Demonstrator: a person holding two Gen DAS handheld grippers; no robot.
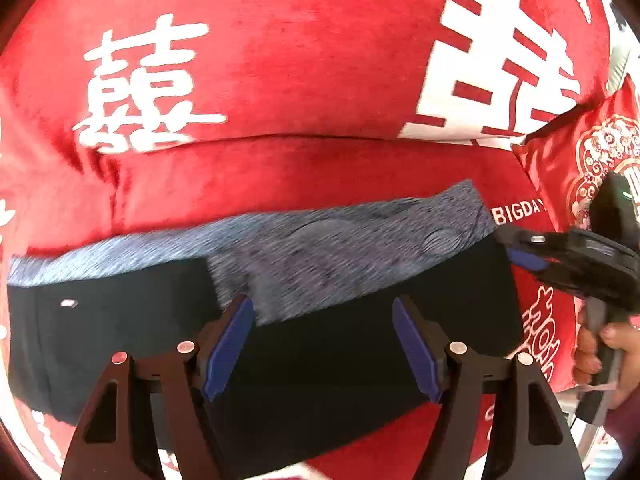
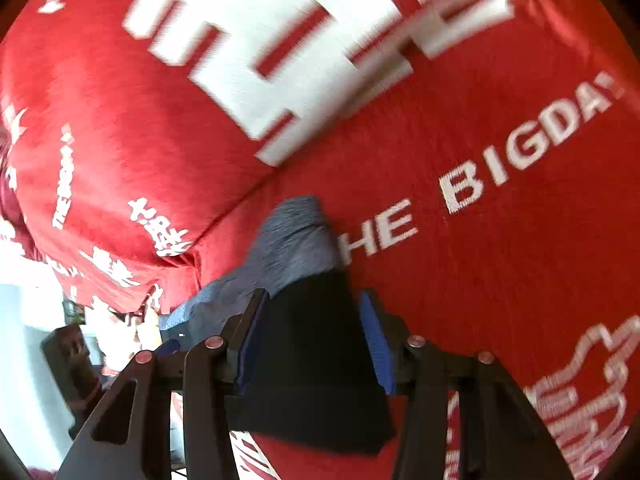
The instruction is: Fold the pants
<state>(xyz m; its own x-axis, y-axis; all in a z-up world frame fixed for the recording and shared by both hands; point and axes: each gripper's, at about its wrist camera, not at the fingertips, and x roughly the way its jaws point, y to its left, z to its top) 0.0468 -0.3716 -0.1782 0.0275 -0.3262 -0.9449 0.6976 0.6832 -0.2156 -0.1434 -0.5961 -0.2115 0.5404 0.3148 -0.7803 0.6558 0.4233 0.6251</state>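
- Pants [image 1: 280, 320]: folded bundle, black fabric with a heathered grey-blue upper layer, lying flat on the red plush cover with white printed characters [image 1: 280, 60], which drapes what looks like a sofa seat and back.
- My left gripper [image 1: 323, 350]: black frame, blue pads, jaws spread above the middle of the bundle; nothing pinched, pads look clear of the cloth.
- My right gripper [image 2: 316, 344]: jaws parted, straddling the right end of the pants [image 2: 312, 352]; black fabric sits between the pads. Left pad looks very close to the cloth edge and the right pad shows a gap, so I can't confirm contact; reads as not clamping.
- In the left wrist view the right gripper [image 1: 520, 258] comes in from the right edge at the bundle's corner, my hand [image 1: 600, 356] on its handle, partly cut off by the frame.
- Small white tag [image 1: 68, 303] on the black part, left side; text unreadable.
- Red satin cushion with gold ornament [image 1: 592, 160] at right, half cropped.
- Right wrist view heavily motion-blurred; the background at lower left is washed out, and the dark object there can't be identified.
- Near edge of the pants hidden behind my gripper frames in both views.
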